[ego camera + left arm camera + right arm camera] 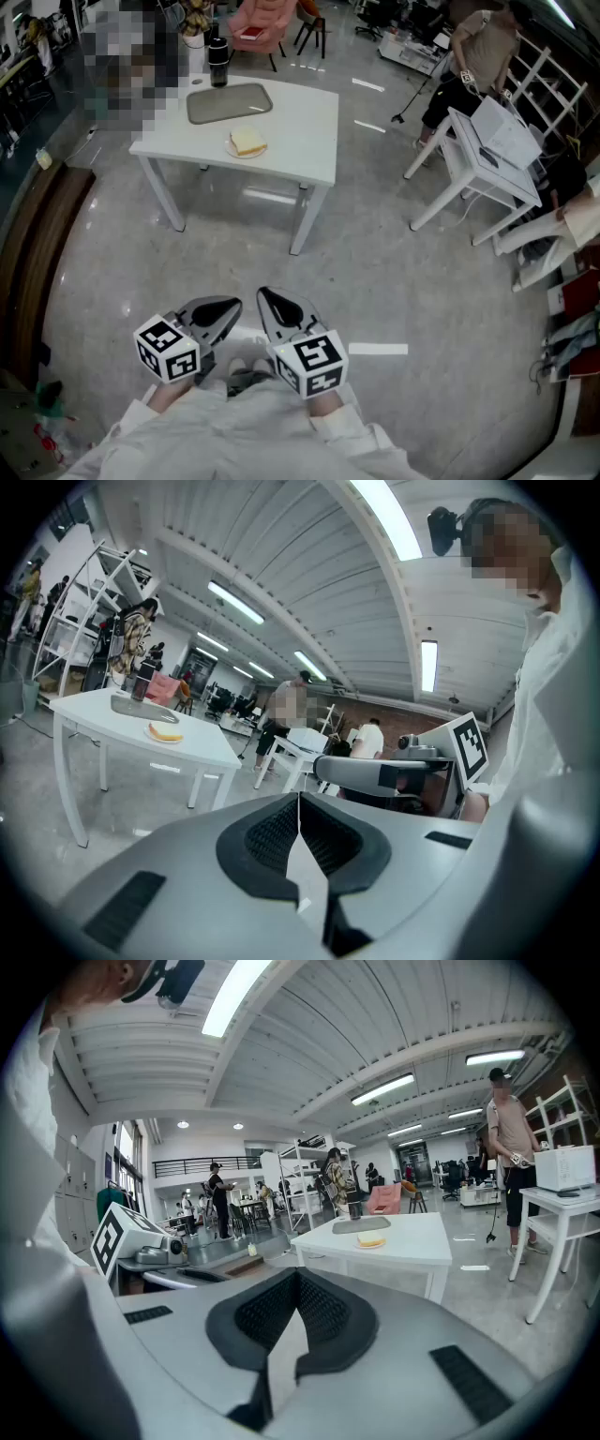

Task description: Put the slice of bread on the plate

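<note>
A pale slice of bread lies on a small white plate near the front edge of a white table, far ahead of me. Both grippers hang low by my body, well short of the table. My left gripper and right gripper are side by side, each shut with nothing between the jaws. From the left gripper the bread shows far off at the left. Past the right gripper, the bread sits at mid-distance on its table.
A grey tray and a black bottle stand at the table's back. To the right is a second white table with a white appliance; a person stands behind it. Polished grey floor lies between me and the table.
</note>
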The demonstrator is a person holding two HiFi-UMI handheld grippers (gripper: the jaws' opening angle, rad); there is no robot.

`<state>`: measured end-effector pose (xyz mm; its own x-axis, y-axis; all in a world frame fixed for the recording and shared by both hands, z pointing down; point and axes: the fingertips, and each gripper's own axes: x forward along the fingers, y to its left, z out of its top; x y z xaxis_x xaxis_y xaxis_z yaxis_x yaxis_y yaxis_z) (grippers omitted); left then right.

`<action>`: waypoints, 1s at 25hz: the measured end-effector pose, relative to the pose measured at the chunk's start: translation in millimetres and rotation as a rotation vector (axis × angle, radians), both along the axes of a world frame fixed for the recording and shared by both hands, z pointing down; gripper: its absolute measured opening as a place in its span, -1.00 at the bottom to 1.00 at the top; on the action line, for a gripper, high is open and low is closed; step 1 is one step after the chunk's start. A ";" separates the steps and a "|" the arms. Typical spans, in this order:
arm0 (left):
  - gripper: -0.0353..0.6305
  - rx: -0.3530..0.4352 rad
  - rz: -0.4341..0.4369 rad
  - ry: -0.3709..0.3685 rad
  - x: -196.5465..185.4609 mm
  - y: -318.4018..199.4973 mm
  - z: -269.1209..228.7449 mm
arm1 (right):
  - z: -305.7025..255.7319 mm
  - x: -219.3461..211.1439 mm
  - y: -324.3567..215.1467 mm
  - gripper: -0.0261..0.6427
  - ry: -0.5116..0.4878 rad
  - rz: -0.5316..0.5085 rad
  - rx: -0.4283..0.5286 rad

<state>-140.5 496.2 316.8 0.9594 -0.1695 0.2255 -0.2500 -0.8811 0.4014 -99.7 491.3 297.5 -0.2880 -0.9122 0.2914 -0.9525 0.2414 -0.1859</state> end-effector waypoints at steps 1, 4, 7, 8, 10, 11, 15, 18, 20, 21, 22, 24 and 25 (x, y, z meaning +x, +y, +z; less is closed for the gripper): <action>-0.86 0.000 -0.004 0.003 -0.8 -0.7 0.1 | 0.6 1.2 0.7 -0.88 0.003 0.004 -0.001; -0.86 -0.001 -0.010 0.006 -1.7 -0.5 0.5 | 1.2 2.6 2.4 -0.88 0.011 0.007 -0.004; -0.86 0.000 0.011 0.002 2.3 4.0 0.5 | 2.6 1.8 2.3 -0.88 0.018 0.003 -0.010; -0.86 0.000 0.018 0.003 3.7 5.2 0.4 | 3.8 1.4 2.1 -0.88 0.021 0.001 -0.014; -0.86 -0.002 0.021 0.011 3.7 6.4 0.0 | 5.4 -0.7 2.2 -0.88 0.025 -0.004 -0.020; -0.86 -0.004 0.020 0.012 2.9 6.7 -0.1 | 5.7 -2.0 2.3 -0.88 0.027 -0.006 -0.021; -0.86 -0.007 0.029 0.010 5.3 9.5 1.0 | 7.3 -2.8 3.7 -0.88 0.032 -0.014 -0.026; -0.86 -0.004 0.026 0.006 6.9 9.4 1.2 | 6.4 1.0 3.5 -0.88 0.005 -0.011 -0.016; -0.86 -0.005 0.017 -0.001 6.1 8.2 2.7 | 5.4 8.0 2.4 -0.88 -0.031 0.005 -0.012; -0.86 -0.008 0.012 -0.004 5.4 7.6 4.0 | 6.0 11.7 2.0 -0.88 -0.040 0.011 -0.016; -0.86 -0.013 0.007 -0.007 4.6 6.8 5.6 | 6.9 15.1 1.9 -0.88 -0.039 0.014 -0.020; -0.86 -0.022 -0.008 -0.011 3.9 4.7 9.3 | 8.9 21.2 2.8 -0.88 -0.024 0.010 -0.026; -0.86 -0.026 -0.016 -0.012 4.3 3.8 11.0 | 10.0 23.9 4.0 -0.88 -0.020 0.004 -0.030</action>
